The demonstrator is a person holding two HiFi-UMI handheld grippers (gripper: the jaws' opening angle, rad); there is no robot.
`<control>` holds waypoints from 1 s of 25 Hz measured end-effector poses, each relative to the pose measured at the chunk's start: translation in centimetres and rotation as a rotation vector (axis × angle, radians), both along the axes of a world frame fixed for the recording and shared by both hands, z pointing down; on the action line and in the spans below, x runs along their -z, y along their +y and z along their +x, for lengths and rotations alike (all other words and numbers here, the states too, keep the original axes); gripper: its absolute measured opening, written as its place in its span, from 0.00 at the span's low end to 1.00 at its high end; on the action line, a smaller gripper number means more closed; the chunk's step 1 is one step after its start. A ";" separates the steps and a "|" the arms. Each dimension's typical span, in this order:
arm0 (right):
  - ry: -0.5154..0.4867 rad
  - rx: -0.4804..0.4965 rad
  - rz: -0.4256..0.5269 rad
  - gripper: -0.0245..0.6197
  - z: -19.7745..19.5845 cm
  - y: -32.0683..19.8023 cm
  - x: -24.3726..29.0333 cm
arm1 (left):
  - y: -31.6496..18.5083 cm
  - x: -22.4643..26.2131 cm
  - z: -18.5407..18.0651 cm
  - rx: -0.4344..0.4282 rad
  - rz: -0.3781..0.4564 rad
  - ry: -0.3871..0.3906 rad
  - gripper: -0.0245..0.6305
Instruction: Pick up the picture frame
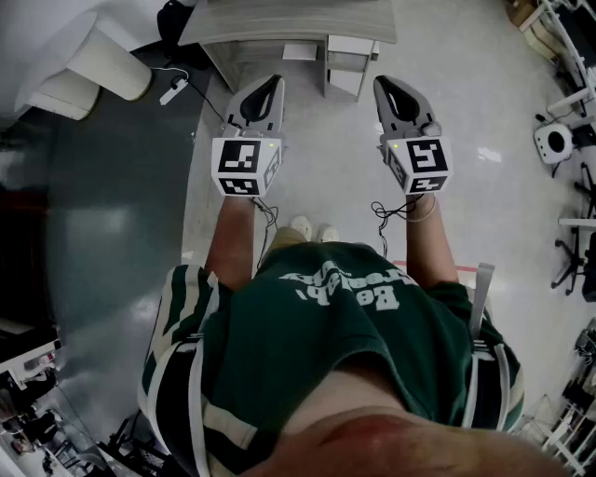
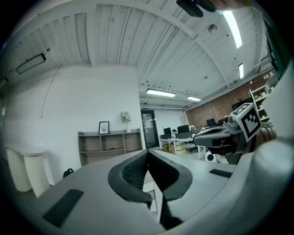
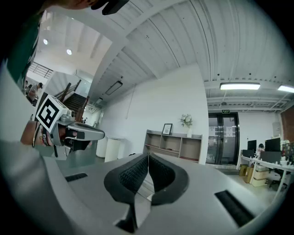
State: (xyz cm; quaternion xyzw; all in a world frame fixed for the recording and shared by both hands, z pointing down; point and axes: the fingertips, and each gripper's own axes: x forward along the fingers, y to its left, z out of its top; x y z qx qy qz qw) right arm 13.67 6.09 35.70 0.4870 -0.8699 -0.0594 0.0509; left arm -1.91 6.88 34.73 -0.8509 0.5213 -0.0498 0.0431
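Observation:
The picture frame point(image 2: 104, 127), small, dark-rimmed and upright, stands on top of a low grey shelf unit point(image 2: 108, 142) against the white wall. It shows again in the right gripper view as the picture frame point(image 3: 167, 129). A potted plant point(image 2: 124, 117) stands beside it. The shelf unit's top point(image 1: 289, 19) lies ahead of me in the head view, where the frame is hidden. My left gripper point(image 1: 264, 88) and right gripper point(image 1: 391, 86) are held level side by side, well short of the shelf. On the left gripper point(image 2: 147, 153) and the right gripper point(image 3: 148, 158) the pads meet with nothing between them.
White cylindrical bins point(image 1: 102, 61) stand at the left near the wall, with a power strip point(image 1: 172, 90) on the floor beside them. Glass doors point(image 3: 223, 137) and office desks point(image 2: 183, 137) lie to the right of the shelf. Chairs and equipment point(image 1: 559, 144) line the right side.

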 end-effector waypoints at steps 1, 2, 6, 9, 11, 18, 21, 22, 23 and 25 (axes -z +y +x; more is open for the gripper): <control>0.003 -0.001 0.000 0.09 0.0 -0.1 0.0 | 0.0 0.1 -0.2 0.006 0.002 0.003 0.07; 0.006 -0.001 0.000 0.09 0.1 -0.1 0.0 | 0.0 0.2 -0.4 0.011 0.005 0.006 0.07; 0.005 -0.006 0.007 0.09 0.5 -0.3 0.2 | -0.1 0.5 -0.6 0.020 0.008 0.010 0.07; -0.014 -0.006 0.019 0.09 0.9 -0.5 0.6 | -0.2 0.8 -0.4 0.023 0.014 0.011 0.07; -0.019 -0.004 0.022 0.09 1.0 -0.7 0.7 | -0.3 0.8 -0.4 0.027 0.016 0.007 0.07; -0.029 0.018 0.018 0.09 0.4 -1.1 0.7 | -0.5 1.1 -0.6 0.037 0.014 -0.003 0.07; -0.025 0.024 0.015 0.09 0.1 -1.5 0.6 | -0.9 1.1 -0.8 0.037 0.013 -0.003 0.07; -0.023 0.023 0.012 0.09 0.1 -1.7 0.5 | -1.2 0.9 -0.8 0.035 0.012 -0.004 0.07; -0.022 0.023 0.009 0.09 0.0 -2.0 0.4 | -1.5 0.7 -0.8 0.034 0.010 -0.006 0.07; -0.020 0.024 0.002 0.09 -0.1 -2.6 0.1 | -2.2 0.3 -0.8 0.033 0.005 -0.008 0.07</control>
